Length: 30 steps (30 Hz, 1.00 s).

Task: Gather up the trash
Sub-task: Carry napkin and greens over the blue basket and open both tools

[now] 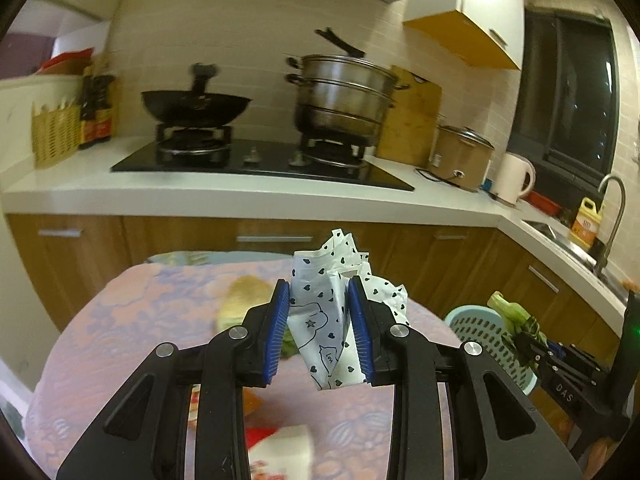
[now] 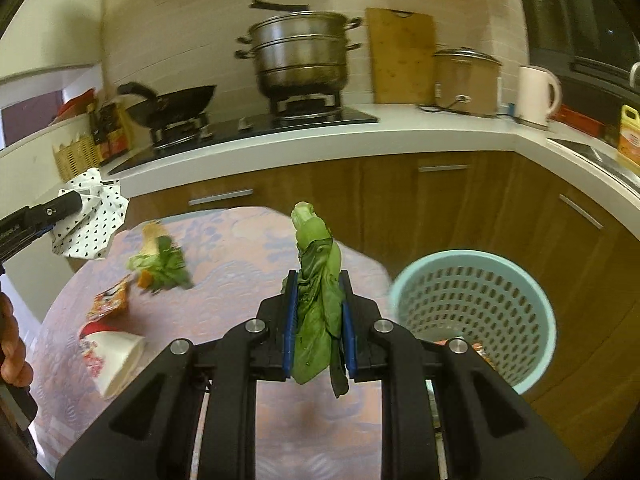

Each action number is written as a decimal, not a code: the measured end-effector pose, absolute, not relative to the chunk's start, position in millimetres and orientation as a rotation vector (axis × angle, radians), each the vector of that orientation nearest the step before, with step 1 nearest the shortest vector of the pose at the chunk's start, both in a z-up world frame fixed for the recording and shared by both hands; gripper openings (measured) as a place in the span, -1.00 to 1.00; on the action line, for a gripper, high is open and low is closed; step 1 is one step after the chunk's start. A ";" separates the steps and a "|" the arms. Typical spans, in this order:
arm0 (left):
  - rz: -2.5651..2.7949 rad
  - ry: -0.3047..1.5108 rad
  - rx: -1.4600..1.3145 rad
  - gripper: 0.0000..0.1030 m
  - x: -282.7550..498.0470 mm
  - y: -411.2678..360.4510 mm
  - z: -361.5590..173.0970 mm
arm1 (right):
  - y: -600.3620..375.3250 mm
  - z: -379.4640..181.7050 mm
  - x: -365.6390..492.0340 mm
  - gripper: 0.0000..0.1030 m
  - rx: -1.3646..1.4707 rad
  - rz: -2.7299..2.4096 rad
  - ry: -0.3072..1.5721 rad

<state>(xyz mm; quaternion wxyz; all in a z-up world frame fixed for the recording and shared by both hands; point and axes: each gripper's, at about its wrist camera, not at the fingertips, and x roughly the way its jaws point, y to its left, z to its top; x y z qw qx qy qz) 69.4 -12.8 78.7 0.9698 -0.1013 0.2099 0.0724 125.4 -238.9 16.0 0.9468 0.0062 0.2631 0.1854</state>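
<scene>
While both grippers hang above the cloth-covered table (image 2: pixel 224 240), we list what surrounds them, left to right. Far left on the counter (image 2: pixel 360 132): a woven yellow basket (image 1: pixel 56 136) and dark sauce bottles (image 1: pixel 96 112). Next, a black wok (image 1: pixel 196 106) on the left burner and a stacked steel steamer pot (image 1: pixel 340 96) on the right burner. Then a wooden cutting board (image 2: pixel 402 56) leaning on the tiles, a rice cooker (image 2: pixel 466 80), a white kettle (image 2: pixel 536 96) and a yellow bottle (image 2: pixel 630 136) by the sink.

On the table: a tipped paper cup (image 2: pixel 112 356), a red snack wrapper (image 2: pixel 110 300) and a loose heap of vegetable scraps (image 2: pixel 160 260), all apart from either gripper. Beside the table's right edge stands the pale blue perforated bin (image 2: pixel 476 320), its rim unobstructed.

Left gripper (image 1: pixel 320 332): jaws narrowed onto a crumpled white wrapper with black hearts (image 1: pixel 324 312), held clear of the table. Right gripper (image 2: pixel 318 328): jaws clamped on a limp green leafy stalk (image 2: pixel 316 296), held just left of the bin.
</scene>
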 end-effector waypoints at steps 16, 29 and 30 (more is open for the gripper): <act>-0.075 0.611 -0.107 -0.44 186.5 -147.2 24.0 | -335.5 -32.3 178.4 -0.68 0.077 0.144 0.599; -0.176 0.713 -0.063 -0.23 247.6 -211.3 -11.9 | -381.9 -68.2 226.2 -0.66 0.136 0.026 0.734; -0.182 0.717 -0.062 -0.18 251.0 -214.5 -12.8 | -383.8 -70.8 229.8 -0.66 0.146 0.025 0.750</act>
